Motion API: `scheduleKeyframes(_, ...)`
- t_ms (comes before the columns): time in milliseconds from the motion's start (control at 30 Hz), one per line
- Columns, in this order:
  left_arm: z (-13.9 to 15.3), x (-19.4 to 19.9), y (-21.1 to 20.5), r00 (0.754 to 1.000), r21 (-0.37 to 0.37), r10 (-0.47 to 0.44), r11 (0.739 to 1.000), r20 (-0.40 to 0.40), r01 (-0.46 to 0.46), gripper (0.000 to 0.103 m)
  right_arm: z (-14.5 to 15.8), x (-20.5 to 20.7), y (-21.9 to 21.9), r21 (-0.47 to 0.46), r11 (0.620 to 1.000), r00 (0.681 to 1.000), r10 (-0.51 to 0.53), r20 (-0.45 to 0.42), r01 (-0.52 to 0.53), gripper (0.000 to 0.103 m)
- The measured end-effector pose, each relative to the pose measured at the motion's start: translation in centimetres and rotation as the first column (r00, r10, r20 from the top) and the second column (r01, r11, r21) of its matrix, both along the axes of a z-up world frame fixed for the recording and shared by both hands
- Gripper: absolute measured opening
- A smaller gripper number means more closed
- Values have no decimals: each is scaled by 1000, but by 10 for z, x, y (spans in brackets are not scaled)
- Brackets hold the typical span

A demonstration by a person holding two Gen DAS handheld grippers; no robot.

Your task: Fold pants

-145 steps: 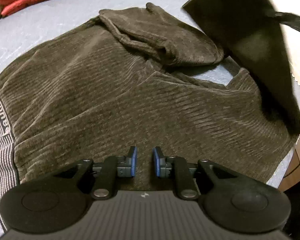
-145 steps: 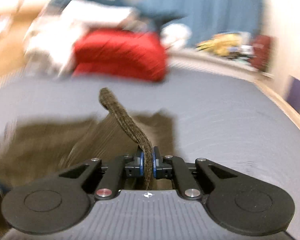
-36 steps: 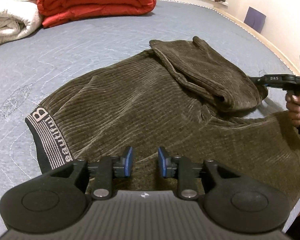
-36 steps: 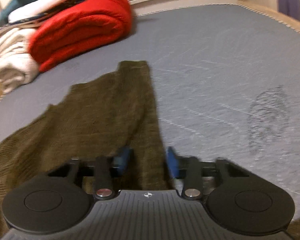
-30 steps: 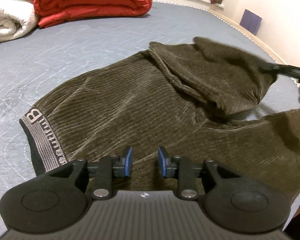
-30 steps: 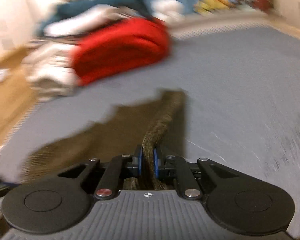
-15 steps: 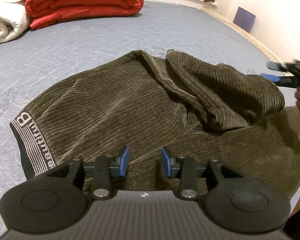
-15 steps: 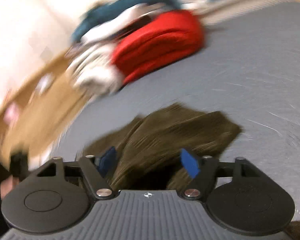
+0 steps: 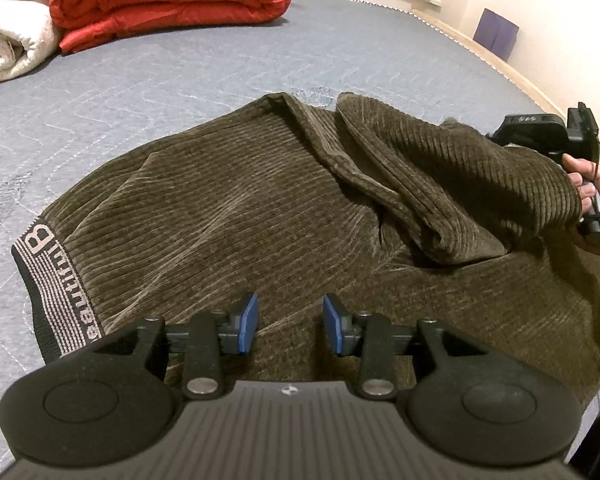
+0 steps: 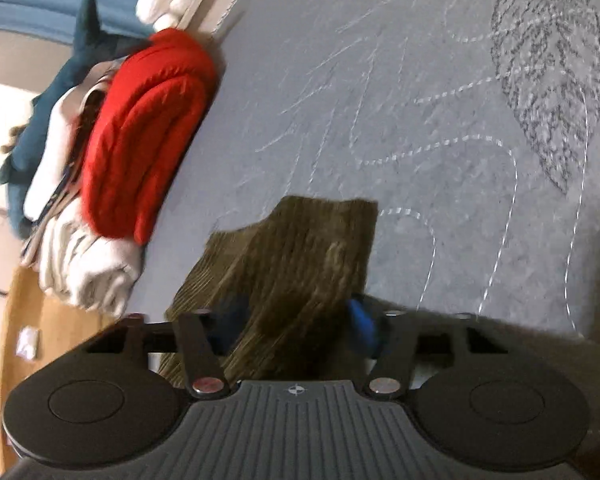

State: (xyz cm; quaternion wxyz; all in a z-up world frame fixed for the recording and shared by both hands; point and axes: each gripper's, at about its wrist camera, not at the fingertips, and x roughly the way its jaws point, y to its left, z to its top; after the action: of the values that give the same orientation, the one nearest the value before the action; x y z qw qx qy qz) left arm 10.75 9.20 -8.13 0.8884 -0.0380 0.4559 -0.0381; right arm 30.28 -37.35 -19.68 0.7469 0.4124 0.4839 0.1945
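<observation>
Dark olive corduroy pants lie spread on the grey bed, with the lettered waistband at the left and one leg folded back in a rumpled heap at the right. My left gripper is open and empty, low over the near edge of the pants. My right gripper is open, tilted sideways, with the pants' cloth lying between its blue pads. In the left wrist view the right gripper's body and the hand on it sit just behind the folded leg.
A folded red quilt and white blankets lie at the bed's far left. The bed's edge and a cream wall run along the right. Wooden floor shows beyond the bed in the right wrist view.
My right gripper has let go of the pant leg, opened wide, and rolled sideways behind the heap. The folded leg has dropped onto the pants. The left gripper has opened slightly wider.
</observation>
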Motion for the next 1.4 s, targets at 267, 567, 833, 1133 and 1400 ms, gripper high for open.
scheduleKeyframes(267, -3, 12, -8, 1000, -10, 4, 1000, -3, -4, 40, 56, -7, 22, -120, 980, 921, 189, 341, -156, 11)
scheduleKeyframes(567, -6, 22, -20, 1000, -25, -6, 1000, 5, 7, 40, 117, -47, -67, 182, 955, 700, -296, 650, 234, 10)
scheduleKeyframes(833, -5, 24, -32, 999, -45, -44, 998, 23, 45, 40, 48, -65, -181, -251, 528, 574, -638, 513, 812, 14)
scheduleKeyframes(1133, 0, 30, -51, 987, -93, -100, 989, 129, 113, 44, 7, -45, -207, -274, 608, 667, -680, 304, 745, 36)
scheduleKeyframes(1400, -20, 71, -96, 950, -40, -235, 968, 205, 248, 55, 8, -41, -207, -280, 623, 683, -659, 316, 730, 31)
